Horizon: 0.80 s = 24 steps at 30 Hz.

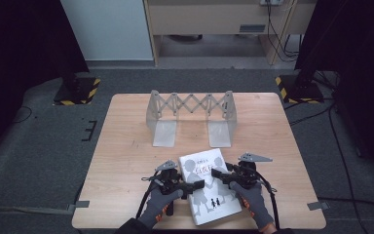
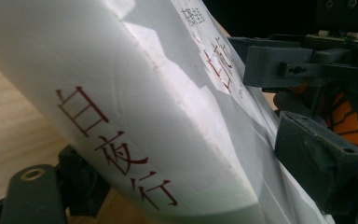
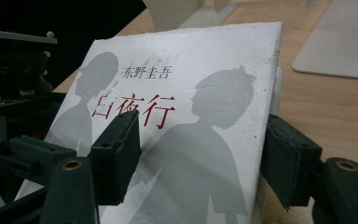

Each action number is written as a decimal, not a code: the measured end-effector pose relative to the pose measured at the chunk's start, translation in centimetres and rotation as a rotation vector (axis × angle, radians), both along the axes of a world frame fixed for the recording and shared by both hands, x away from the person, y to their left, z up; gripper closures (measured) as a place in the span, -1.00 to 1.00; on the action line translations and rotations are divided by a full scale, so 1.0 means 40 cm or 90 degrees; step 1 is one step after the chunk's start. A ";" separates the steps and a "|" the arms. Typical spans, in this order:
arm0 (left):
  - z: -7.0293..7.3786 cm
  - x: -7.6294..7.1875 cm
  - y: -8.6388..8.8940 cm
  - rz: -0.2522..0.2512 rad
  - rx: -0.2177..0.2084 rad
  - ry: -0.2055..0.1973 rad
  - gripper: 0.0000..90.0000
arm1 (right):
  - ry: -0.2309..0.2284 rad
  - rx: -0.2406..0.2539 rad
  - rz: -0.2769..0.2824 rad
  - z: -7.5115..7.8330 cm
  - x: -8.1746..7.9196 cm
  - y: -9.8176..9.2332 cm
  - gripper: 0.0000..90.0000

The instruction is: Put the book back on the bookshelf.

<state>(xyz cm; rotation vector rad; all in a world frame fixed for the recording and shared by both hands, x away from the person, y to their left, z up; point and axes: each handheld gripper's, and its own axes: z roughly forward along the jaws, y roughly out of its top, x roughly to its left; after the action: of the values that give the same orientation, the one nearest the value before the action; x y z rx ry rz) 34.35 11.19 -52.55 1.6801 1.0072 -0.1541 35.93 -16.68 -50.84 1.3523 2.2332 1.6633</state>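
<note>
A white book [image 1: 209,195] with grey silhouettes and a red title lies at the table's front middle. My left gripper [image 1: 198,185] reaches in from the left at its spine side, and my right gripper [image 1: 218,174] from the right over its cover. In the left gripper view the spine [image 2: 144,116] runs close across the jaws, with one finger [image 2: 37,196] under it and the other hidden. In the right gripper view the book [image 3: 191,116] sits between the jaws. One pad [image 3: 116,154] is over the cover and the other pad [image 3: 286,161] is at the page edge. Firm contact is unclear.
A grey folding metal book stand [image 1: 190,117] with two flat foot plates stands at the back middle of the wooden table [image 1: 126,161]. Two black stand bases with yellow-black stripes [image 1: 75,90] [image 1: 299,87] sit on the floor beyond the far corners.
</note>
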 end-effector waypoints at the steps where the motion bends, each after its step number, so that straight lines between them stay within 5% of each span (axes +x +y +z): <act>1: 0.000 0.000 0.000 0.000 0.000 0.000 -0.59 | -0.008 0.003 -0.002 0.003 -0.001 0.001 -0.24; 7: 0.026 0.003 0.011 0.014 -0.003 -0.021 -0.49 | -0.045 0.015 -0.010 0.018 -0.003 0.009 -0.23; 13: 0.032 0.005 0.008 0.005 -0.002 -0.038 -0.49 | -0.046 0.020 -0.013 0.021 -0.002 0.006 -0.22; 24: 0.038 0.017 -0.001 0.007 -0.009 -0.030 -0.41 | -0.064 0.018 -0.012 0.032 -0.004 0.004 -0.16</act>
<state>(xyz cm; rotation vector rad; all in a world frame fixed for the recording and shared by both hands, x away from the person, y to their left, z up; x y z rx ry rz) 35.03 11.14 -51.04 1.6587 0.9780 -0.1145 35.78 -16.54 -49.58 1.2617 2.1448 1.7214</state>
